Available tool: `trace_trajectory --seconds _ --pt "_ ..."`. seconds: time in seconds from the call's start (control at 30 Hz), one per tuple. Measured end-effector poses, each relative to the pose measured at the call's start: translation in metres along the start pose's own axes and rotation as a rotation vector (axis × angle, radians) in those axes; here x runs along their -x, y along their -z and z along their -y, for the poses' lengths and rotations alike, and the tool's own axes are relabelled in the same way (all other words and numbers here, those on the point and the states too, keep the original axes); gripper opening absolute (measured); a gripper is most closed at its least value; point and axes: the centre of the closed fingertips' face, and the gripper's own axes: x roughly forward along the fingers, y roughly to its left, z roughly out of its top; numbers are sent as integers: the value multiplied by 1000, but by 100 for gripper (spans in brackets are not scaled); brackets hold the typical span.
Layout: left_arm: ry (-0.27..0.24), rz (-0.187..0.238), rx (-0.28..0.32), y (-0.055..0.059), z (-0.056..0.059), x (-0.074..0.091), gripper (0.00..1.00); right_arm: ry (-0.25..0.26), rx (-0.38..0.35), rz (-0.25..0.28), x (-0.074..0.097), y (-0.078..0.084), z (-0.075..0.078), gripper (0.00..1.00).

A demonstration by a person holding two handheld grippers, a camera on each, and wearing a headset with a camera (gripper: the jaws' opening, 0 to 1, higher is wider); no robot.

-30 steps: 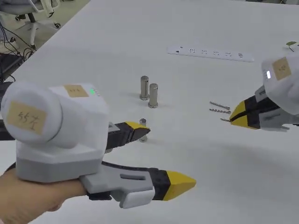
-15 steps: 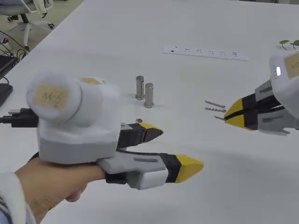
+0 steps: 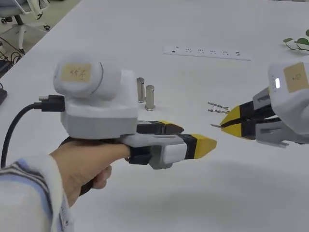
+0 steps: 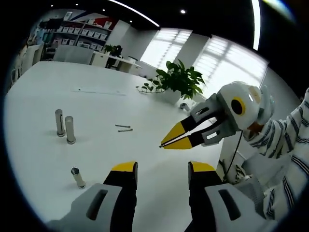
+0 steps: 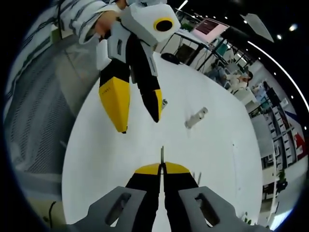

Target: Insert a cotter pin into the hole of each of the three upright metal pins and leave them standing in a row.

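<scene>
Right tongs pinch thin steel cotter pin, axis toward left tongs, spread wide, empty; short grey metal pin just left of these.

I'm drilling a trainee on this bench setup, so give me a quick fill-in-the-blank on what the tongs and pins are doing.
The right tongs pinch a cotter pin; ___ more lie loose on the table.
The left tongs are ___ and hold nothing.
The two metal pins side by side stand ___.
Missing: two; open; upright.
</scene>
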Motion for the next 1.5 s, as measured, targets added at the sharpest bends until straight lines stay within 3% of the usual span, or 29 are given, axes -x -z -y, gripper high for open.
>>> trace_trajectory --seconds 0.5,0.6,1.07,1.5 --pt "18 -10 36 -7 2 -19 29 40 11 12 1 -9 -4 2" --pt "35 -16 53 -7 4 -20 23 45 15 13 2 -10 -5 2" --pt "75 -22 79 -7 10 -22 13 55 20 21 4 -13 -7 2" --pt "80 -22 96 -9 8 -22 6 54 19 38 4 -16 -8 2"
